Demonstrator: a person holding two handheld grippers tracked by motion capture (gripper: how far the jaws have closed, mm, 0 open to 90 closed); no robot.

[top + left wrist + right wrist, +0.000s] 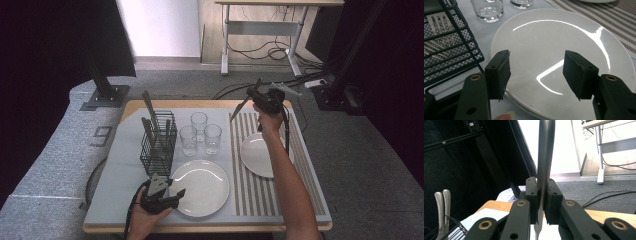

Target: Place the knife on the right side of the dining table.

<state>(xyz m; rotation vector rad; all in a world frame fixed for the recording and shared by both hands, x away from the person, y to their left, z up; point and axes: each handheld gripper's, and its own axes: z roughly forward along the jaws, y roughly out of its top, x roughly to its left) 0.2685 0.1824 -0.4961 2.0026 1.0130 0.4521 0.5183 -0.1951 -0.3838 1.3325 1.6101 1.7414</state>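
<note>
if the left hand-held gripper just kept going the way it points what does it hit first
Most likely the near white plate: the left hand-held gripper has its open jaws over the plate's near edge, aimed across it. How steeply it angles down is hard to judge.

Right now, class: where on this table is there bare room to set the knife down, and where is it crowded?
Free: the striped mat right of the far plate, and its strip between the two plates. Crowded: the basket, three glasses and near plate sit close together.
</note>
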